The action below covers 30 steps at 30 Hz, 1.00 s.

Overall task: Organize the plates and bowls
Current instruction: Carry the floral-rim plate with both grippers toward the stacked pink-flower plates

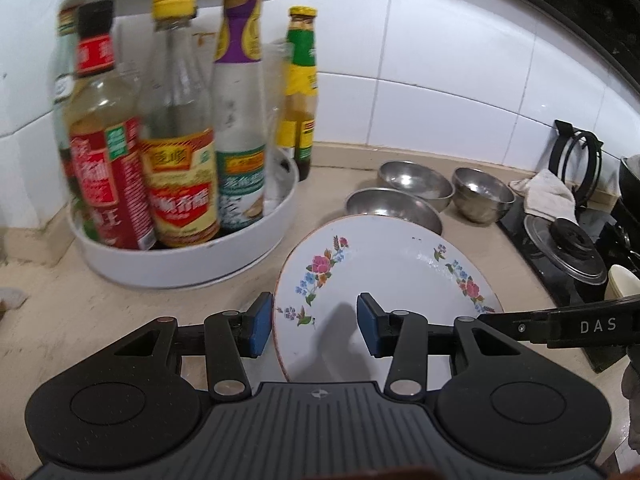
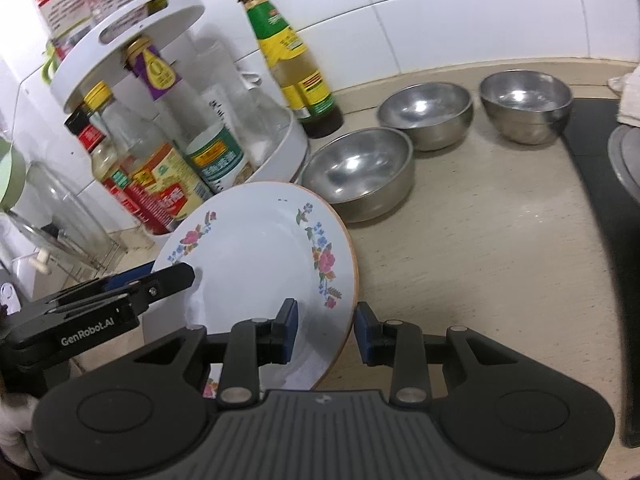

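Note:
A white plate with flower print [image 1: 384,276] [image 2: 260,256] is held tilted above the beige counter, between both grippers. My left gripper [image 1: 314,326] is open, its blue pads astride the plate's left rim without clamping it. My right gripper [image 2: 326,330] is also open, its pads either side of the plate's right rim. Each gripper shows in the other's view, the left [image 2: 120,292] and the right [image 1: 560,326]. Three steel bowls [image 1: 394,208] [image 1: 416,182] [image 1: 482,194] stand behind the plate; in the right wrist view they are the near [image 2: 358,172], middle [image 2: 426,114] and far [image 2: 524,104] bowls.
A white two-tier turntable rack [image 1: 188,256] [image 2: 128,40] full of sauce bottles stands to the left. A green-labelled bottle [image 1: 300,88] [image 2: 292,60] stands beside it. A black stove [image 1: 568,248] with a lid and a cloth [image 1: 548,196] lies at the right. White tiled wall behind.

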Each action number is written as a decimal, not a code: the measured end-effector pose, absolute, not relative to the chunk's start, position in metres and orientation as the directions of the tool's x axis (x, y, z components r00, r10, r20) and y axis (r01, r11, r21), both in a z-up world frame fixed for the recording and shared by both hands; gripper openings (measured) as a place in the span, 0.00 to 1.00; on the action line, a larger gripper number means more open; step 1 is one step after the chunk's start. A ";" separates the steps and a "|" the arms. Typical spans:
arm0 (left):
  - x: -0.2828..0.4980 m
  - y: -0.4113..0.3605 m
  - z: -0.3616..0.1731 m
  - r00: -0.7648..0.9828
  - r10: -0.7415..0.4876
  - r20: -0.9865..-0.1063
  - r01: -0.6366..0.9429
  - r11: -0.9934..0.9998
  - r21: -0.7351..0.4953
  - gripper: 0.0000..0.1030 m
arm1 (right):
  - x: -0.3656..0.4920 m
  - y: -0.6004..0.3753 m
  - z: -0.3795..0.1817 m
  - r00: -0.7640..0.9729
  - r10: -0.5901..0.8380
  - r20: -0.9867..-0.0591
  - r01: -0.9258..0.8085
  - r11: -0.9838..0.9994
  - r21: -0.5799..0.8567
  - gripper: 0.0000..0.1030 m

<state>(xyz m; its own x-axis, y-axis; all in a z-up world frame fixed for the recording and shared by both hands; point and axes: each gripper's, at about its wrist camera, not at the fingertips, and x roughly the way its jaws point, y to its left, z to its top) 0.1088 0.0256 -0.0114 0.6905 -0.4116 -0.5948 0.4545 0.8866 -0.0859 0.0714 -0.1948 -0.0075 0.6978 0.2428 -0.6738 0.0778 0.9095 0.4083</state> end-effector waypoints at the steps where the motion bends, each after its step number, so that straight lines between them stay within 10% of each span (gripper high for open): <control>1: 0.108 0.028 -0.012 0.692 -0.408 -0.596 0.451 0.889 -0.086 0.50 | 0.072 -0.192 -0.008 0.695 0.246 -0.676 0.073 0.910 0.407 0.30; 30: 0.116 0.047 -0.035 0.672 -0.374 -0.639 0.388 0.913 -0.126 0.52 | 0.091 -0.166 -0.022 0.634 0.242 -0.734 0.044 0.937 0.347 0.30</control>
